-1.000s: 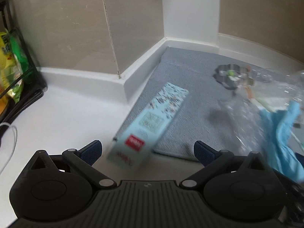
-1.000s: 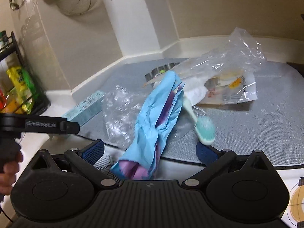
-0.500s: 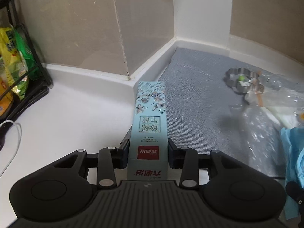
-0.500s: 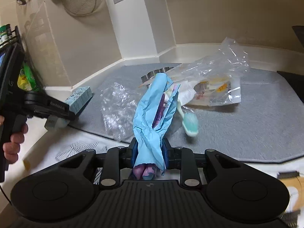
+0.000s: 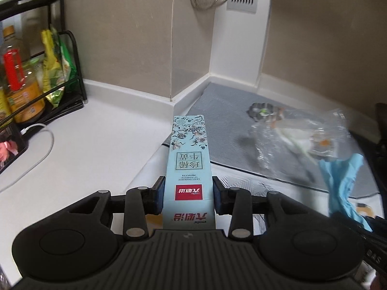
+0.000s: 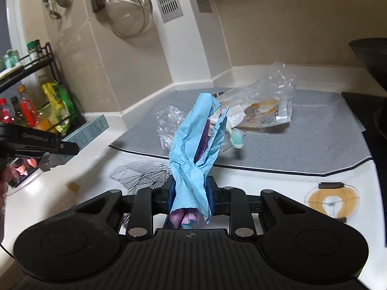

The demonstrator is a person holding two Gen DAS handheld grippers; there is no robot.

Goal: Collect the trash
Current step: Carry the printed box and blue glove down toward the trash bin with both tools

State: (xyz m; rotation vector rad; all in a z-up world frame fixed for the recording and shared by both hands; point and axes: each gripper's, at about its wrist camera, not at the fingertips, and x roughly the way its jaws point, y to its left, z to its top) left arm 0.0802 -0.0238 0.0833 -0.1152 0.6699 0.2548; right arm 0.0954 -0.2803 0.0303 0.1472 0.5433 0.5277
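Note:
My left gripper [image 5: 189,194] is shut on a long light-blue toothpaste box [image 5: 188,154] and holds it lifted above the white counter; the box also shows at the left of the right wrist view [image 6: 88,131]. My right gripper [image 6: 191,194] is shut on a crumpled blue wrapper [image 6: 197,145] with purple inside, held up off the counter; it also shows in the left wrist view [image 5: 343,178]. On the grey mat [image 6: 302,135] lie clear plastic bags [image 6: 263,99], a green-bristled toothbrush [image 6: 235,137] and a metal cookie cutter [image 5: 262,111].
A black wire rack [image 5: 36,77] with bottles and snack bags stands at the left. A phone with a white cable [image 5: 36,140] lies on the counter. A strainer [image 6: 128,12] hangs on the wall. A dark pan [image 6: 372,50] sits at the far right.
Both grippers closed, the left on the toothpaste box and the right on the blue wrapper, then lifted them and pulled back from the mat. The toothbrush dropped onto the mat.

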